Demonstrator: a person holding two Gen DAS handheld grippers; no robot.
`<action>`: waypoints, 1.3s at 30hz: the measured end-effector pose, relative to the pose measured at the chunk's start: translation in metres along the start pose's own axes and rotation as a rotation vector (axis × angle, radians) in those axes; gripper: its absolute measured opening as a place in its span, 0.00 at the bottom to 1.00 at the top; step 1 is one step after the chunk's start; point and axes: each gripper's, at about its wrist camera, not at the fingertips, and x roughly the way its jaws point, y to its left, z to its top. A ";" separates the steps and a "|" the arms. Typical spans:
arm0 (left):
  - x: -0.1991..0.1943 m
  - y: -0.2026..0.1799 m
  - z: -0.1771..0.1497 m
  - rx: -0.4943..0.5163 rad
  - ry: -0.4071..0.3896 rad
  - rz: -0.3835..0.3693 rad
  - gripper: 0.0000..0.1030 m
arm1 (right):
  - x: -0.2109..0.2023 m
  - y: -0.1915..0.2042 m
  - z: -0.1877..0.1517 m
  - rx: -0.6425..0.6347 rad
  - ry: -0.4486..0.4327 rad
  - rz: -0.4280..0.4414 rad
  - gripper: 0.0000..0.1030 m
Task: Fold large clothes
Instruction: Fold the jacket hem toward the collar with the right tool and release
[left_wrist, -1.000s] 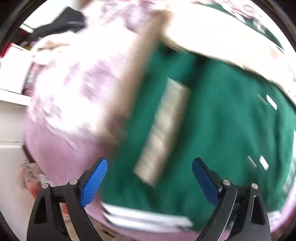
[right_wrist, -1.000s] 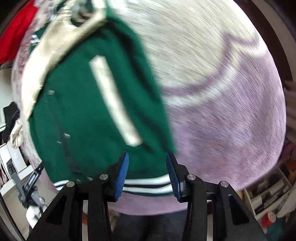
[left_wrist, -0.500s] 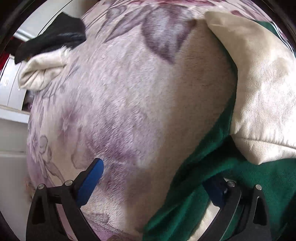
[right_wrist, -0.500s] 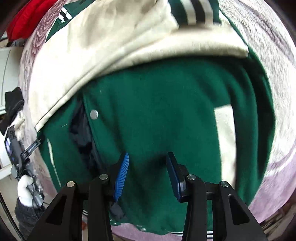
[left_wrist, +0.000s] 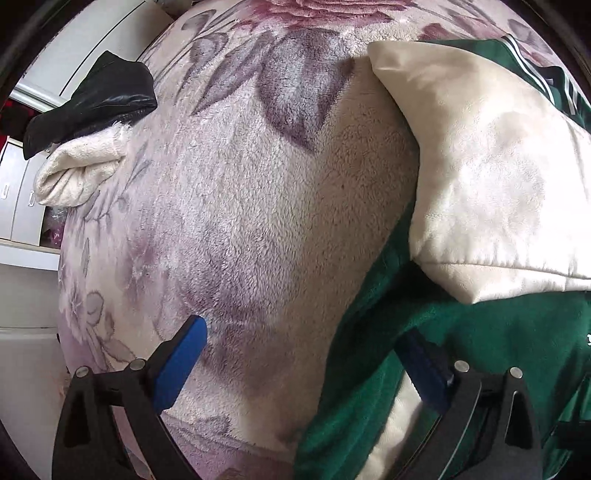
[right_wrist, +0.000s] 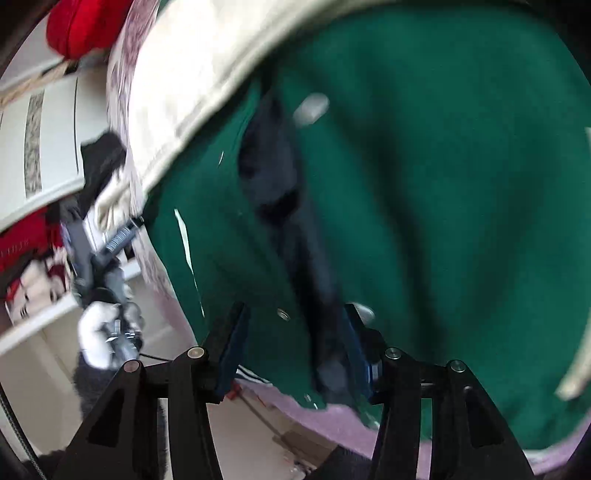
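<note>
On the floral blanket (left_wrist: 258, 206), the green jacket (left_wrist: 498, 343) lies spread near the blanket's front edge, 1 cream sleeve (left_wrist: 491, 177) folded across its body. Left gripper (left_wrist: 306, 365) points steeply down, jaws spread to their widest, having just been opening; the left pad hovers over bare blanket, the right pad over the jacket's side edge, nothing pinched. Right gripper (right_wrist: 295, 347) tilts down at the jacket's front opening near the hem, picture blurred. Its jaws have just been opening, partly apart; the dark placket fold sits between them, no visible pinch. Black and cream garments (left_wrist: 88, 129) lie at the blanket's far-left edge.
</note>
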 end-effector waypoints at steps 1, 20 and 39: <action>-0.001 0.000 0.000 -0.002 -0.001 -0.002 1.00 | 0.016 0.003 0.004 -0.004 -0.012 0.003 0.47; 0.023 0.007 0.045 0.005 -0.030 0.088 1.00 | -0.036 -0.025 -0.030 0.072 -0.080 -0.237 0.04; 0.052 -0.017 0.036 0.099 -0.002 -0.017 1.00 | -0.045 -0.020 -0.045 0.121 -0.118 -0.311 0.04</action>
